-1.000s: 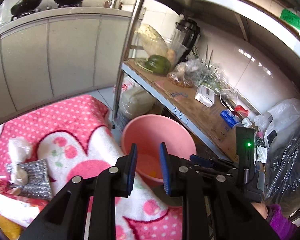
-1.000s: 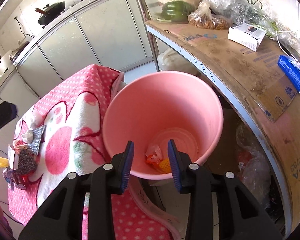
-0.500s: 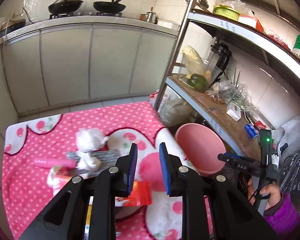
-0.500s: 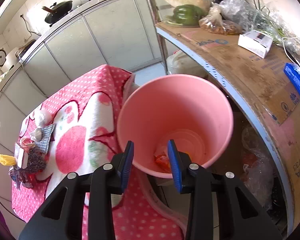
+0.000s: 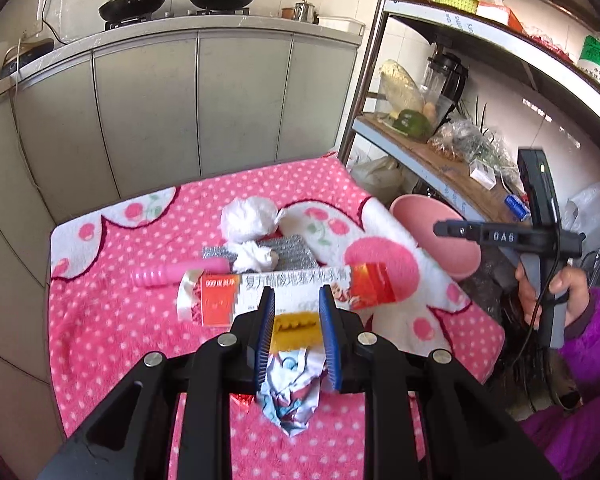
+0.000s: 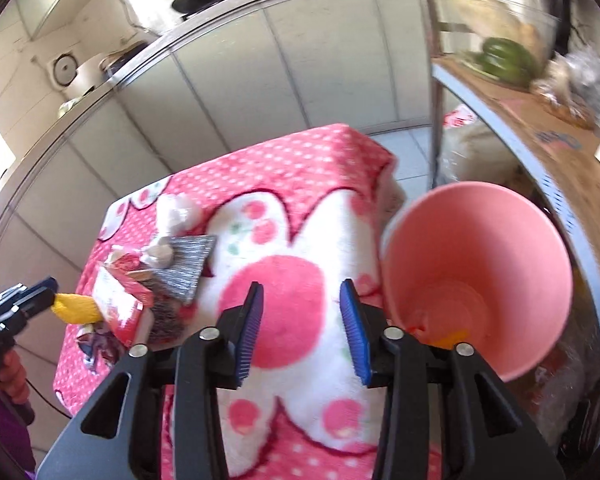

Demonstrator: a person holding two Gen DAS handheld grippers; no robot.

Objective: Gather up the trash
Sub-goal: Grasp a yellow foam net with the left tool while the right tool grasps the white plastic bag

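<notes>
A trash pile lies on the pink dotted blanket (image 5: 112, 320): two white tissue wads (image 5: 248, 220), a grey mesh pad (image 5: 294, 246), a pink stick (image 5: 172, 274), a red-and-white medicine box (image 5: 284, 288), a yellow piece (image 5: 296, 322) and a crumpled foil wrapper (image 5: 292, 392). My left gripper (image 5: 297, 320) hovers over the pile, open, with the yellow piece showing between its pads. My right gripper (image 6: 302, 312) is above the blanket, left of the pink bucket (image 6: 476, 264). Its jaws are opening and nothing is between them. Orange and yellow scraps (image 6: 452, 336) lie in the bucket.
A metal shelf rack (image 5: 432, 172) to the right holds a green pepper, a blender, bags and small boxes. Grey cabinets (image 5: 148, 112) with woks on top run behind the table. A hand in a purple sleeve (image 5: 580, 344) holds the right gripper.
The left gripper swung from over the bucket to the trash pile on the blanket. The right gripper drew away from the bucket's mouth toward the blanket, and its jaws widened.
</notes>
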